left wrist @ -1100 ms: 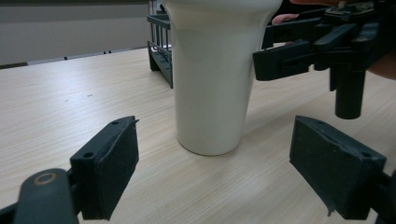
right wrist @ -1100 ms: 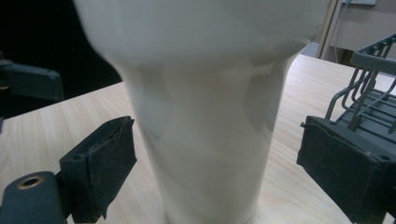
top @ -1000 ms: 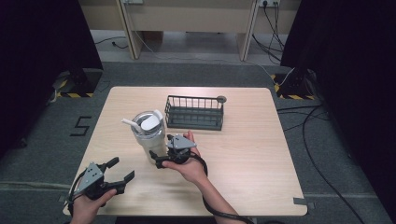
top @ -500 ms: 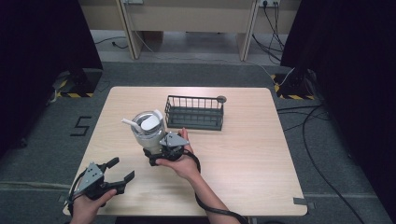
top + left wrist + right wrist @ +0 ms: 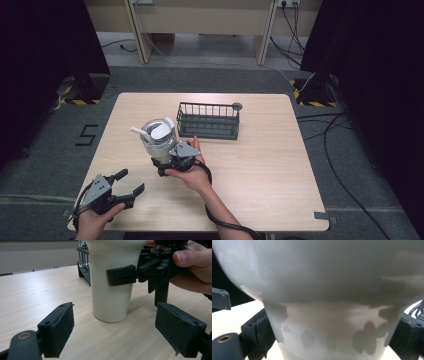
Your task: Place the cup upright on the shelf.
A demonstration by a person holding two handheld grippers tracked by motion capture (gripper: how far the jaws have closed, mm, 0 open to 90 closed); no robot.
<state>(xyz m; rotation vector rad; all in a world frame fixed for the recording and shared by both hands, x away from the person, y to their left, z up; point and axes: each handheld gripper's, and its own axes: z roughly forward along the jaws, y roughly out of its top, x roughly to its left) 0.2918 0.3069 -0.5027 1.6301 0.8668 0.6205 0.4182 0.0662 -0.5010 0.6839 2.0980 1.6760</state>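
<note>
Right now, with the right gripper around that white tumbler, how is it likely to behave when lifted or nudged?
The white tumbler narrows to a small base under a wider top, so a push up high would probably tip it. Its wall looks smooth and glossy, so it may slip between the pads of the right gripper unless squeezed firmly. It appears rigid, unlikely to buckle.

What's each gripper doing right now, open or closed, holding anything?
Left gripper: open, holding nothing, low over the table.
Right gripper: closed around the lower part of the white cup, which stands on the table.
</note>
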